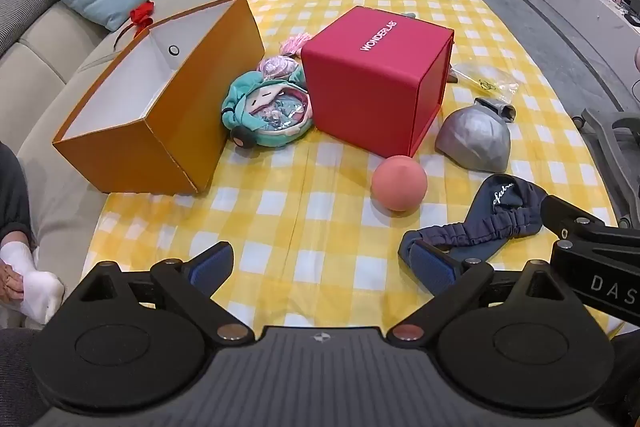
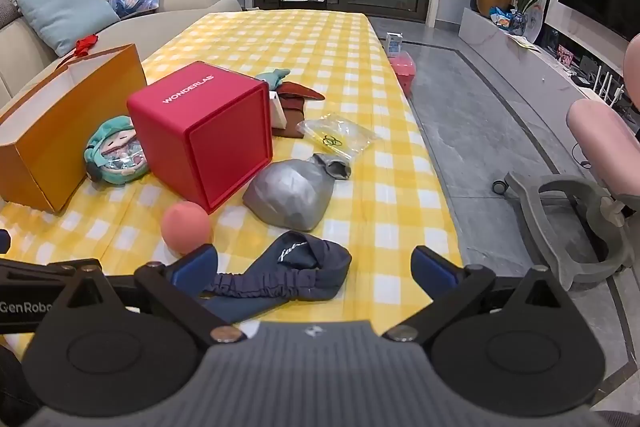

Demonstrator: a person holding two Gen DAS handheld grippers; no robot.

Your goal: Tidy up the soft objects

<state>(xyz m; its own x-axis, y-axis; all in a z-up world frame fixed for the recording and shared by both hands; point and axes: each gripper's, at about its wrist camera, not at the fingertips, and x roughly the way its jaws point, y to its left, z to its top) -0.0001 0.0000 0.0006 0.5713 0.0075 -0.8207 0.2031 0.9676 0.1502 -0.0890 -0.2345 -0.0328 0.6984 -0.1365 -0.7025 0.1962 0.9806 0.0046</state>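
Fingers on both grippers stand wide apart with nothing between the pads, each tilted down at the worktop [image 1: 304,155] in its yellow check cloth. Taking the red box [image 1: 372,79] as the landmark: the pink ball [image 1: 399,183] sits just in front of its near corner, the silver pouch [image 1: 474,139] lies beside its right face, and the teal plush [image 1: 266,115] is wedged against its left face, between it and the open orange box [image 1: 148,115] that lies further left. A clear plastic bag [image 2: 340,137] rests behind the pouch, and brown cloth [image 2: 296,103] lies behind the red box.

The navy headband [image 2: 280,275] is the soft thing nearest the edge, in front of the ball and the pouch. It lies directly under the right gripper [image 2: 316,267], its gathered elastic running from that gripper's left finger [image 2: 196,263] up and to the right toward the folded, lettered end. In the left wrist view the same headband lies off to the right of the left gripper [image 1: 324,263], only its near end reaching the right-hand finger [image 1: 432,265].

So the right hand looks the nearer and better placed. The band's long axis runs roughly across the opening rather than along it, so a straight descent would likely close over the bunched middle. The orange box, well to the left of the red one, seems the likely destination.
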